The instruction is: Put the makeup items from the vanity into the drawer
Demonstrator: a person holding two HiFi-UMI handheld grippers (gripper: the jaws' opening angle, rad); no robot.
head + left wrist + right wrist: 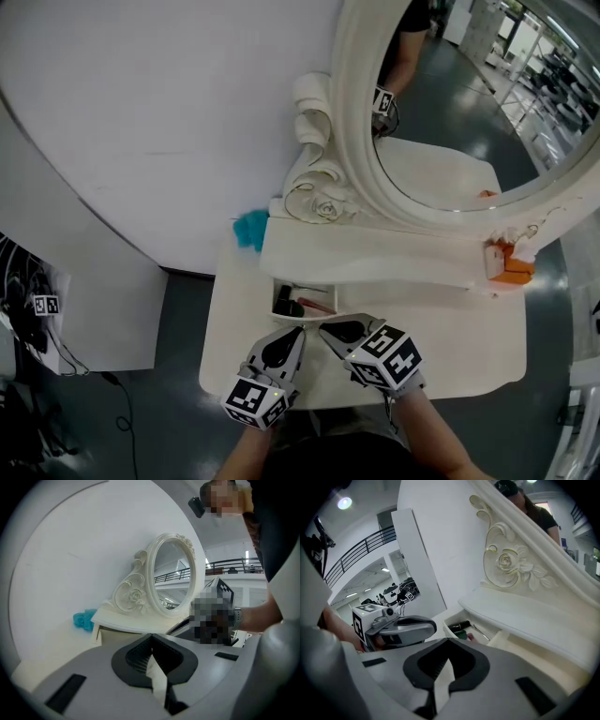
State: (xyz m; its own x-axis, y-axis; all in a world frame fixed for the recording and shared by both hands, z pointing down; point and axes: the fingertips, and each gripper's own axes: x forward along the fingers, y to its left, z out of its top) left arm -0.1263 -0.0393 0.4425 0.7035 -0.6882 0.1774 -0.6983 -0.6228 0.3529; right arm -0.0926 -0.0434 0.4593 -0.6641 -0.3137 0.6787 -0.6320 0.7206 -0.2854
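White vanity top (469,347), drawer (302,318) pulled open. Inside it we see a black tube (284,302) and a thin red item (317,306). We hold the left gripper (298,334) and right gripper (326,330) side by side just before the drawer, both with jaws pressed together on nothing.

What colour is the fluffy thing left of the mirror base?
The fluffy thing is turquoise. It shows best in the head view, against the white wall.
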